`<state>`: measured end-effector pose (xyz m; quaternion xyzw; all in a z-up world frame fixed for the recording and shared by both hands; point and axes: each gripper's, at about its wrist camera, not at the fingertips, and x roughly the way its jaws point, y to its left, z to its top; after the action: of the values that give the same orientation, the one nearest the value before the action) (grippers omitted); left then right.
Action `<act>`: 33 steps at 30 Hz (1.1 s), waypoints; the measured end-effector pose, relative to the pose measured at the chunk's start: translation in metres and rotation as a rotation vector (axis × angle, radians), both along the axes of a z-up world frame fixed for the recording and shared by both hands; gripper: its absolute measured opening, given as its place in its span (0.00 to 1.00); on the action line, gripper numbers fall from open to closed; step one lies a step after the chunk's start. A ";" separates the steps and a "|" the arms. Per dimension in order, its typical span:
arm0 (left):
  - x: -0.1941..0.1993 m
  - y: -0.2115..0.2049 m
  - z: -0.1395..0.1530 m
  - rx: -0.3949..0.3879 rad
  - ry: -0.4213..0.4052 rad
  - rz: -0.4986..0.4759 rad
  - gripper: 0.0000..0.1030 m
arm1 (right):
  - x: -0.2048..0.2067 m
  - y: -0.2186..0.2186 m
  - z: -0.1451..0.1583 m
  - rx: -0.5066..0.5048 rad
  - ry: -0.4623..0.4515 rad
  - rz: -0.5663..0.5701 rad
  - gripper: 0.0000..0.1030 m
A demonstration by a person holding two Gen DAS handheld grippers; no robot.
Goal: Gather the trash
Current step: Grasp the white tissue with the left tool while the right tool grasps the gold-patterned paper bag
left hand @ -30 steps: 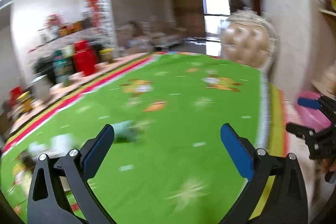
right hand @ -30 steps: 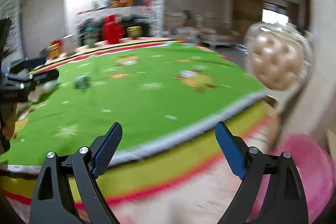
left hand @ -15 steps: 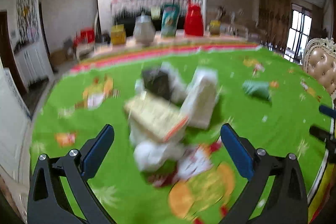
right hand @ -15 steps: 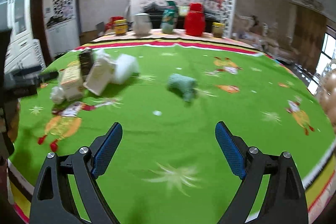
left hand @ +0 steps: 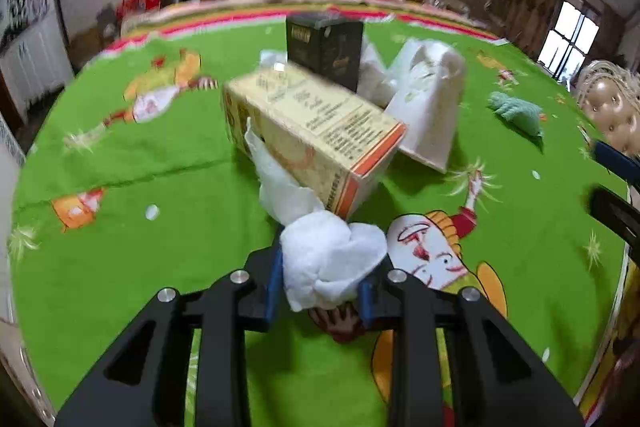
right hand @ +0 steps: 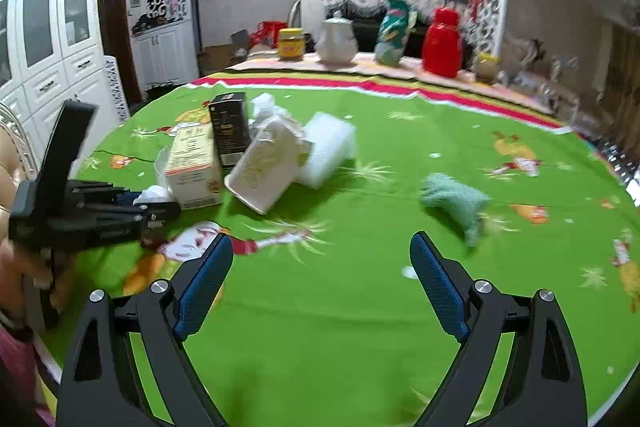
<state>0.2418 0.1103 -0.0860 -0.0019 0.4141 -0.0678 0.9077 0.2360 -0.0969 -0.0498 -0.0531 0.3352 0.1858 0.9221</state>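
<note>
**First piece of trash pinched, pile waiting**

You had your left hand-held gripper (left hand: 320, 291) closed on a crumpled white tissue (left hand: 332, 267), its blue pads pressed into both sides of the wad at the near end of the pile. That looked like the pick-up step of the collection. Whether the wad was off the green tabletop (left hand: 160, 267) I could not tell. Your right hand-held gripper (right hand: 320, 279) hung wide open over bare cloth, holding nothing.

The next move called for a lift clear of the yellow carton (left hand: 312, 131), which lay just beyond the tissue; a loose tail of paper ran up against its side and might have dragged it. No bin showed in either view, so the drop-off place was unknown.

Behind the carton stood a black box (left hand: 326, 51) and a white paper bag (left hand: 428, 107), close together. A crumpled green scrap (right hand: 456, 203) lay well apart, nearer your right gripper
</note>
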 end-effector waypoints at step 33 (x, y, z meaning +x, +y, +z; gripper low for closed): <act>-0.040 0.046 0.037 -0.064 -0.330 0.251 0.30 | 0.064 0.035 -0.025 0.254 0.129 -0.070 0.48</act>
<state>0.2013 0.1561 -0.0491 -0.0711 0.2538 0.0331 0.9641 0.2999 -0.0615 -0.0748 0.0879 0.3691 0.1976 0.9039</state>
